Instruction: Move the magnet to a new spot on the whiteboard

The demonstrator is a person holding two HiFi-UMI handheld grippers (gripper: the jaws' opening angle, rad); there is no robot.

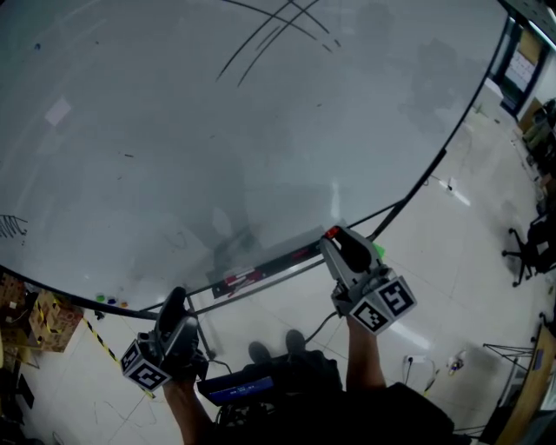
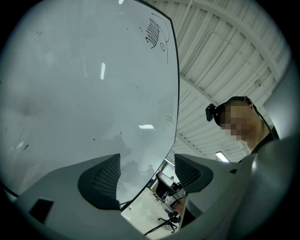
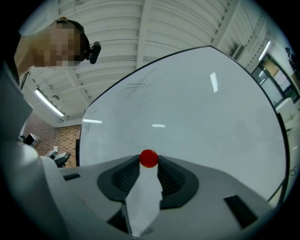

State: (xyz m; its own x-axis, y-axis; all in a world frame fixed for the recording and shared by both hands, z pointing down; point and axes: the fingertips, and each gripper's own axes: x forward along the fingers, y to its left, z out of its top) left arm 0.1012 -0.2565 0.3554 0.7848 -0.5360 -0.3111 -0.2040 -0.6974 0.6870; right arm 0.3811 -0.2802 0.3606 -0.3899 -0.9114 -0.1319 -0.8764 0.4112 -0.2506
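The magnet (image 3: 148, 158) is bright red. The whiteboard (image 1: 174, 130) is pale grey-white, framed in black, with thin dark pen strokes (image 1: 278, 26). The left gripper (image 2: 146, 174) and right gripper (image 3: 148, 165) are light grey with black ribbed pads (image 2: 105, 178). Each cube (image 1: 382, 304) bears black-and-white square markers. Yellow-and-black striped tape (image 1: 98, 339) crosses the pale floor (image 1: 452, 252).

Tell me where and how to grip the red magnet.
Pinch the red magnet across its round sides with the jaw tips, coming straight at the face of the whiteboard. It is small and round, so only the sides offer purchase; the right gripper holds it just so.
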